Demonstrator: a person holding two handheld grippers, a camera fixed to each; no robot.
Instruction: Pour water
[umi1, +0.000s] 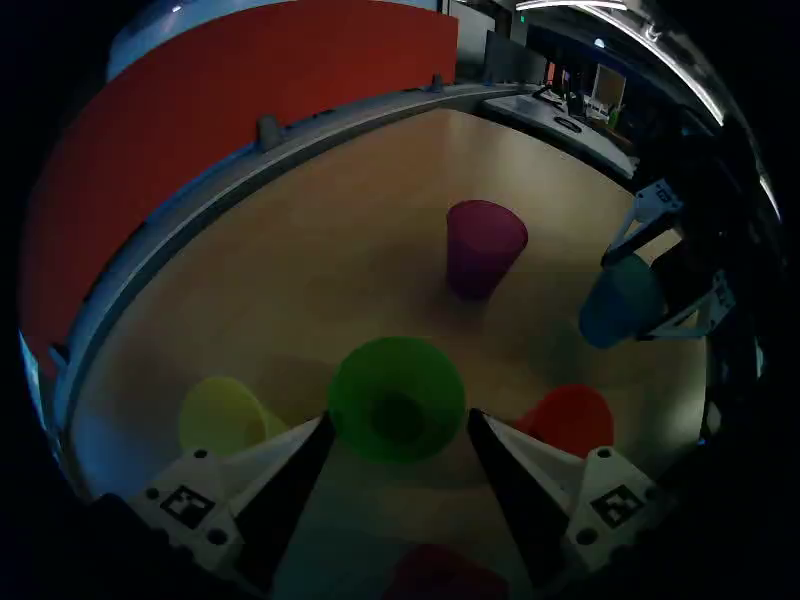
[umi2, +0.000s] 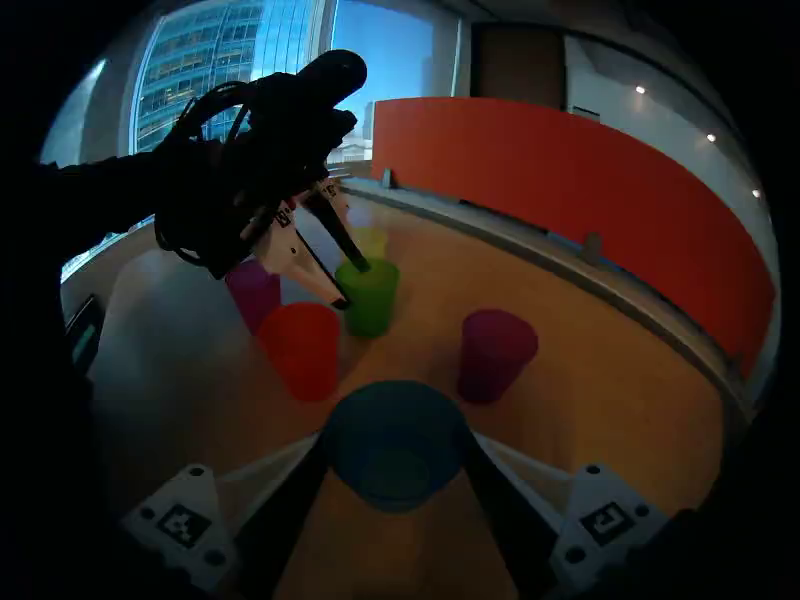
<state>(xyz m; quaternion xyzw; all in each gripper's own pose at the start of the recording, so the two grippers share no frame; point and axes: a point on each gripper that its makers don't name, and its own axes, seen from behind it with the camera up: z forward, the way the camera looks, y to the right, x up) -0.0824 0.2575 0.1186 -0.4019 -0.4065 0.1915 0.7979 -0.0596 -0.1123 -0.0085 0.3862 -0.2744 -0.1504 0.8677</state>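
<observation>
A green cup (umi1: 397, 385) sits between the fingers of my left gripper (umi1: 397, 418), which is shut on its sides; the cup stands on the wooden table (umi1: 330, 250). In the right gripper view the same green cup (umi2: 370, 300) stands with the left gripper (umi2: 350, 283) and a dark gloved hand around it. My right gripper (umi2: 395, 440) is shut on a teal cup (umi2: 395, 475). From the left gripper view the teal cup (umi1: 620, 300) hangs tilted in the right gripper (umi1: 628, 298) at the far right, off the tabletop.
A purple cup (umi1: 483, 245) stands mid-table, a yellow cup (umi1: 222, 415) left of the green one, a red cup (umi1: 567, 418) on its right. A magenta cup (umi2: 253, 290) stands behind the red cup (umi2: 303, 348). An orange partition (umi1: 250, 90) borders the table's far edge.
</observation>
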